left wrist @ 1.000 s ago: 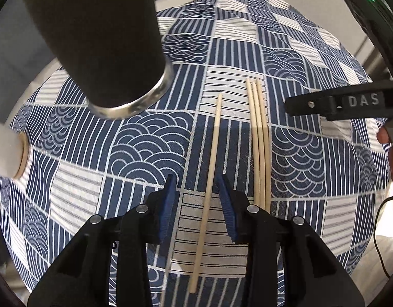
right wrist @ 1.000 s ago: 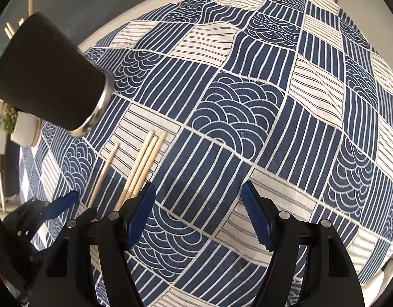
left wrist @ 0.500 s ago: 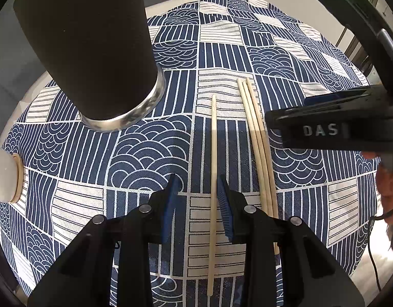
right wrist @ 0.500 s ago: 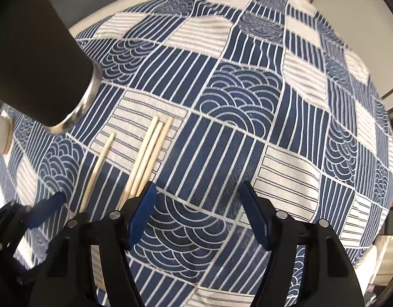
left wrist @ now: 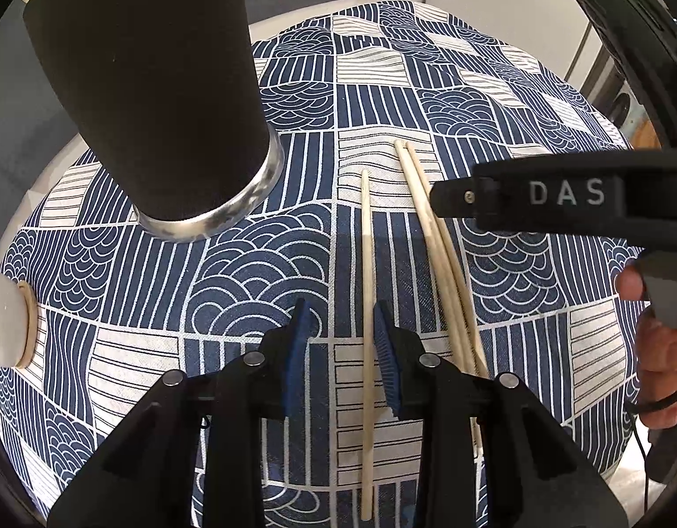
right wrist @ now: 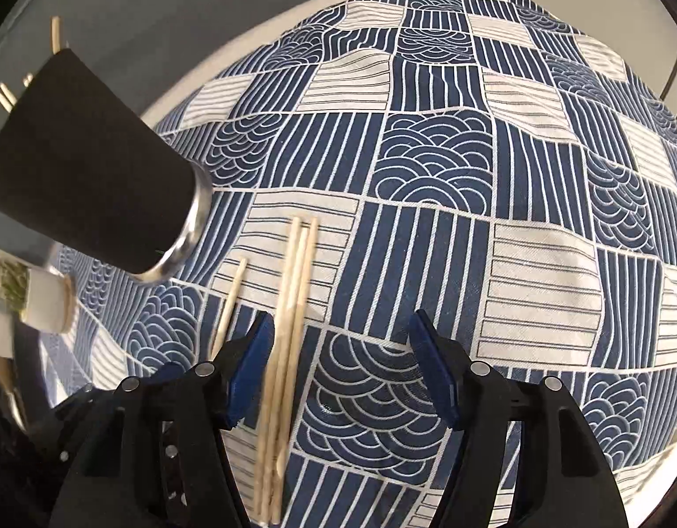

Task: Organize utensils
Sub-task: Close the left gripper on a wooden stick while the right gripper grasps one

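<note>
My left hand-held gripper (left wrist: 340,343) hangs low over the patterned cloth (left wrist: 470,101) on the desk, its jaws parted with nothing gripped. I have it lined up so the single chopstick (left wrist: 367,264) runs lengthwise through the gap, close to the right pad, because a thin stick lying flat is easiest to pinch across its width. That chopstick lies apart from the rest, just beside the bundle of 3 chopsticks (right wrist: 290,308), which lie side by side and touching, all pointing away from me.

My right hand-held gripper (right wrist: 340,363) is spread wide and holds nothing either. The bundle passes under it near its left pad, well off centre, so I judge I must slide left before I can close on it. In the left view this hand-held gripper reaches in from the right, level above the bundle's upper half, with my right hand (left wrist: 664,343) on its trigger.

The black cup (left wrist: 162,101) stands upright on its metal base to the left of the loose sticks, close by, so each lift to it is short. A few stick tips (right wrist: 8,92) rise above its rim, which tells me it is the holder and some are already sorted. A small white jar (right wrist: 45,303) stands further left, well clear.

Both wrists point forward and down.
</note>
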`<state>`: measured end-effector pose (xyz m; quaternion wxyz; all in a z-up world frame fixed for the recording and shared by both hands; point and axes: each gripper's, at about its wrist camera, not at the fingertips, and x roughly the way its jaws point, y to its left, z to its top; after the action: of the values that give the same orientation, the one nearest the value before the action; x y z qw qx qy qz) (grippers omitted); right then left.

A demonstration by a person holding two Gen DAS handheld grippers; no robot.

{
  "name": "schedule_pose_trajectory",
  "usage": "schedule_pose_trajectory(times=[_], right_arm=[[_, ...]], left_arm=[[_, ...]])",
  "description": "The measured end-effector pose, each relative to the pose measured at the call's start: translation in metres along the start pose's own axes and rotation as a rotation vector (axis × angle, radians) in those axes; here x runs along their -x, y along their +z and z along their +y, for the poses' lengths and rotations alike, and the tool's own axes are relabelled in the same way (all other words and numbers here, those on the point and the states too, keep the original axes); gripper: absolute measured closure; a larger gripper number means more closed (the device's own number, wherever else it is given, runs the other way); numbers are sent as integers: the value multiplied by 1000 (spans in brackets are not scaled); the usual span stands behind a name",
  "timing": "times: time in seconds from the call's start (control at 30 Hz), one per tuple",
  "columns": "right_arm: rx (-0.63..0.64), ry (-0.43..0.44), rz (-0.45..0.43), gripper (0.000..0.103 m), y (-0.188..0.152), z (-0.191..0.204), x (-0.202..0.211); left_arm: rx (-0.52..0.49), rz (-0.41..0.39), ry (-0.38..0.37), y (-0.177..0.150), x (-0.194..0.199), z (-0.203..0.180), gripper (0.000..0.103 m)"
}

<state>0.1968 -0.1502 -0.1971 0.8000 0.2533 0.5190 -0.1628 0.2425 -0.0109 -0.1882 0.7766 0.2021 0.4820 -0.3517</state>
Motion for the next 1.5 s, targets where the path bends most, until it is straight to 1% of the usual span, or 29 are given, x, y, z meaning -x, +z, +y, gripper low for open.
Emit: schedule_pose_trajectory(times=[0.07, 0.1, 0.17, 0.2, 0.27, 0.3, 0.4, 0.47, 0.5, 0.53, 0.57, 0.6, 0.67, 0.8, 0.87, 0.9, 0.97, 1.03, 1.07, 1.1, 1.13, 1.17, 1.2, 1.27, 1.33, 1.4, 1.43, 1.47, 1.5], right_arm=[[33, -2, -9, 43, -5, 6, 2], [62, -21, -14, 46, -8, 8, 2], [148, -109, -31, 47, -14, 23, -1], [166, -122, -41, 48, -16, 26, 0], [143, -115, -40, 47, -14, 27, 0], [127, -112, -41, 51, -15, 25, 1], [132, -166, -37, 52, -13, 26, -2], [68, -190, -13, 61, -12, 21, 0], [47, -210, 6, 62, -13, 19, -2], [66, -223, 7, 62, -14, 23, -3], [93, -222, 5, 61, -16, 28, -3], [95, -199, 11, 61, -17, 29, -2], [66, -175, 7, 61, -19, 25, 1], [34, -66, 3, 62, -22, 14, 12], [36, -21, -6, 62, -23, 12, 16], [57, -5, -2, 62, -24, 14, 17], [94, -29, -1, 62, -24, 20, 14], [121, -91, -6, 61, -29, 23, 11], [121, -100, -14, 60, -31, 24, 10], [115, -109, -18, 57, -31, 24, 9], [103, -140, -24, 51, -32, 25, 9], [92, -165, -26, 49, -30, 26, 6], [66, -154, -10, 47, -30, 26, 4], [48, -142, 11, 48, -26, 24, 3], [87, -146, 8, 49, -26, 28, 4], [116, -175, 2, 48, -26, 29, 6], [124, -194, 28, 51, -26, 27, 4], [147, -199, 24, 55, -27, 27, 7], [158, -193, 25, 69, -29, 26, 8]], left_arm=[[3, -2, -5, 0, 0, 3, 78], [3, -1, -5, 0, 0, 4, 80], [10, 0, -15, 0, 1, 6, 82], [10, 0, -17, 0, 1, 6, 82], [3, -3, -16, -1, 1, 7, 82], [7, -5, -17, -1, 1, 7, 82], [40, -1, -18, -1, 1, 9, 82], [50, -2, -3, -1, 2, 7, 83], [53, -5, 8, -1, 2, 6, 83], [60, -9, 16, -1, 2, 5, 83], [71, -14, 18, -2, 2, 5, 83], [81, -18, 12, -2, 2, 7, 83], [92, -21, -1, -3, 2, 9, 83], [50, -16, 16, -7, 5, 6, 84], [55, -11, 17, -7, 5, 8, 83], [62, -8, 14, -7, 6, 9, 84], [71, -3, 12, -7, 6, 11, 84], [56, 0, 26, -8, 6, 8, 84], [51, 3, 36, -8, 7, 7, 84], [53, 5, 38, -8, 7, 7, 84], [68, 5, 33, -9, 7, 9, 84], [83, 3, 27, -9, 7, 11, 84], [93, 1, 22, -9, 7, 12, 84], [108, 0, 18, -11, 8, 14, 84], [108, 3, 26, -13, 9, 14, 84], [109, 6, 29, -13, 10, 14, 84], [117, 11, 28, -13, 10, 15, 84], [126, 16, 26, -14, 10, 15, 85], [132, 18, 26, -14, 10, 16, 87]])
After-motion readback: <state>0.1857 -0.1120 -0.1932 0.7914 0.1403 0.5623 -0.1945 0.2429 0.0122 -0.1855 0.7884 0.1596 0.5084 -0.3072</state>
